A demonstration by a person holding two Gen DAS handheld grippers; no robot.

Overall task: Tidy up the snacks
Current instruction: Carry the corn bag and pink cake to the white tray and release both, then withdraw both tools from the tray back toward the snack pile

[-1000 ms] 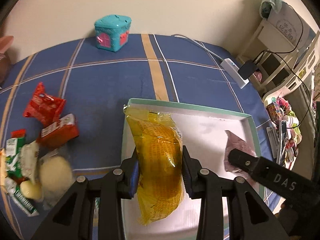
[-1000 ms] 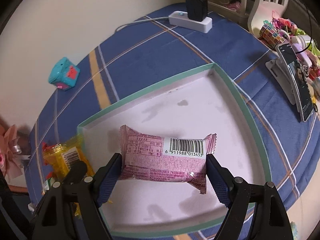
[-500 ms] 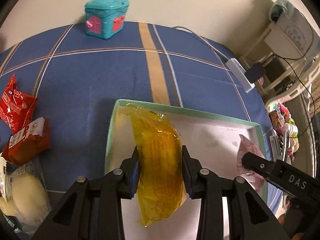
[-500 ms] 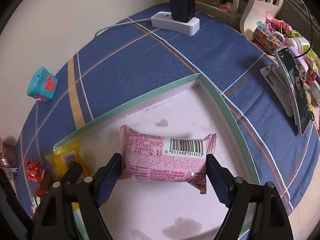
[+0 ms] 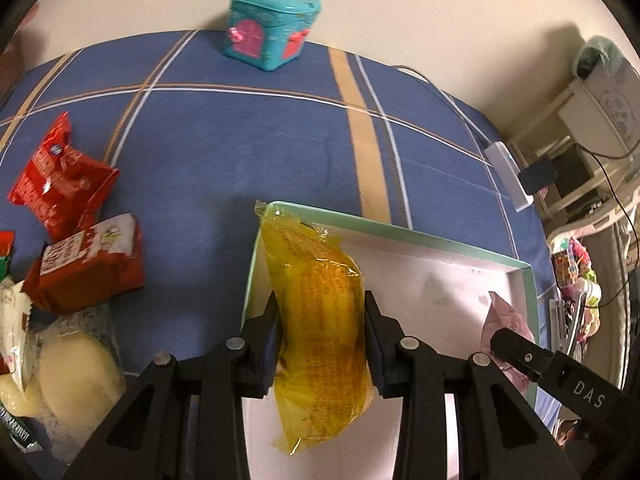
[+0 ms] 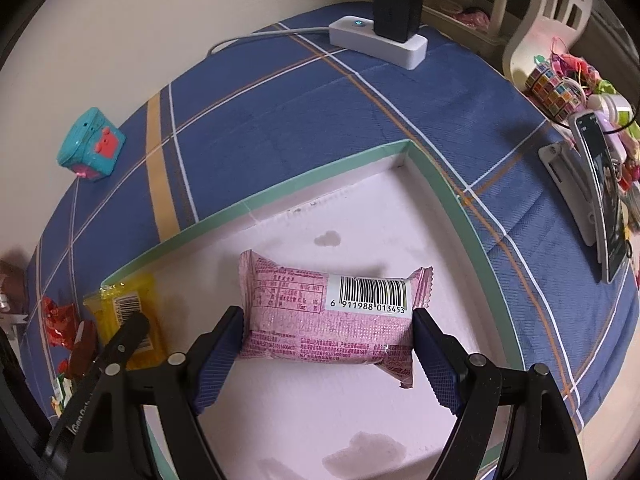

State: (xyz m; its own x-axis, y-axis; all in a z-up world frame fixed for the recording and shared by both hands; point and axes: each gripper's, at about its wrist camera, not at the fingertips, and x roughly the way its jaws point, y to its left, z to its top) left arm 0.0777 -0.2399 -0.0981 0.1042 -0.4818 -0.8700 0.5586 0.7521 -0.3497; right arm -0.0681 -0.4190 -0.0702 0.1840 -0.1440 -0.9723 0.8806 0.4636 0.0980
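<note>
Fingers [image 5: 376,344] of the left gripper [image 5: 322,344]: clamped on a yellow clear-wrapped snack packet [image 5: 320,320], held over the left end of a shallow white tray with a mint-green rim [image 5: 420,236].
Fingers [image 6: 434,364] of the right gripper [image 6: 326,352]: clamped endwise on a pink foil snack packet with a barcode [image 6: 320,316], above the tray floor [image 6: 460,200].
Surroundings: blue plaid cloth-covered surface [image 5: 240,152]. Left of the tray, a heap of loose snacks: two red packets [image 5: 60,184], a pale round bun in clear wrap [image 5: 76,376]. Far edge: turquoise house-shaped tin [image 5: 272,28]. Right side: white power strip with black charger [image 6: 380,36], phone on a stand [image 6: 604,200].
Obstruction: each gripper shows at the edge of the other's view.
</note>
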